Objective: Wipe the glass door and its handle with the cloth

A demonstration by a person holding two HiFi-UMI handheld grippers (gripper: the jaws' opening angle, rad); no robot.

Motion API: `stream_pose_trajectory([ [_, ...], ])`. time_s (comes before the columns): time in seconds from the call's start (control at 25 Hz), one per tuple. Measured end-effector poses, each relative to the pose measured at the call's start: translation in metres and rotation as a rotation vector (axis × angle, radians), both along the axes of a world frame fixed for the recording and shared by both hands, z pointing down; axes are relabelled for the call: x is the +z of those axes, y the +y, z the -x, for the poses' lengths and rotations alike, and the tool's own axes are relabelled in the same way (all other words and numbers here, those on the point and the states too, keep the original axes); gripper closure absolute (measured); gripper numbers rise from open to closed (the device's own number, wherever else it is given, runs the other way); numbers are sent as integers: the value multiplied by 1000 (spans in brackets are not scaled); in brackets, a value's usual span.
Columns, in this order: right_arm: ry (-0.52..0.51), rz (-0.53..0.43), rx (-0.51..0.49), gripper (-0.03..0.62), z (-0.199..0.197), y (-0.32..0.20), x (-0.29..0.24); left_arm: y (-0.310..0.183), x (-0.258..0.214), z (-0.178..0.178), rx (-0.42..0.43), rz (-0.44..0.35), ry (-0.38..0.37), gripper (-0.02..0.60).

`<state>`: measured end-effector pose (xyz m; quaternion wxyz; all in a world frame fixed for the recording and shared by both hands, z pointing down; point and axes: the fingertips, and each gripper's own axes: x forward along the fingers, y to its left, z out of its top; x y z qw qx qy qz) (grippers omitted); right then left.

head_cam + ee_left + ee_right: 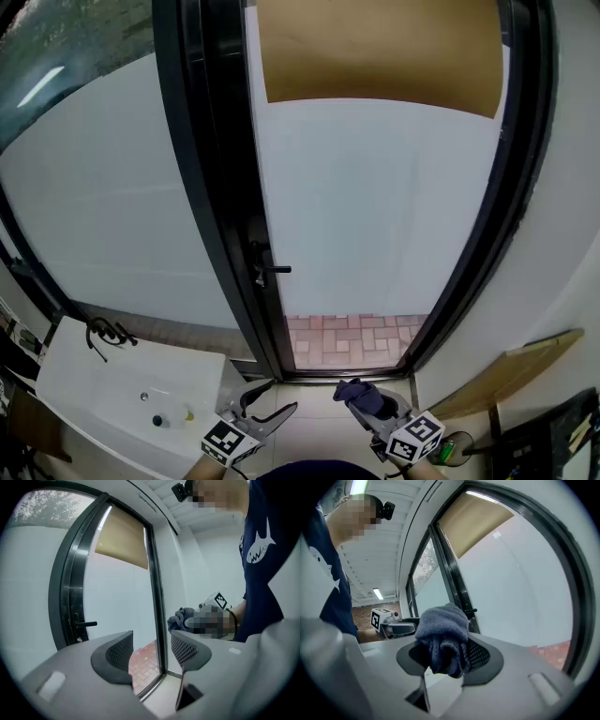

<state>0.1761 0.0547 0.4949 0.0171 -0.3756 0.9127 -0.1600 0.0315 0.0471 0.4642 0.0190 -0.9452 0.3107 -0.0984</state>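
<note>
A white sink with a black tap is seen at lower left; a brown board is leaned against the right wall.

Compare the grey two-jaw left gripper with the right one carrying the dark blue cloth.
The grey left gripper has its jaws apart with nothing between them; the grey right gripper is shut on the bunched dark blue cloth. In the head view the left gripper sits below the black door handle, the right gripper below the frosted glass door. Both are held low, touching neither door nor handle.
</note>
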Motion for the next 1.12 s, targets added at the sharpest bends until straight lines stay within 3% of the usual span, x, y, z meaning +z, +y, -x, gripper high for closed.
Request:
stream_pose_trajectory([
  [0.6,41,-19,-50,430,-17,-9,0,-3,12,-15,-37,20,-22,330],
  [1.12,114,-127,-63,428,31,-105,-30,-83,3,-1,22,-16,12,330],
])
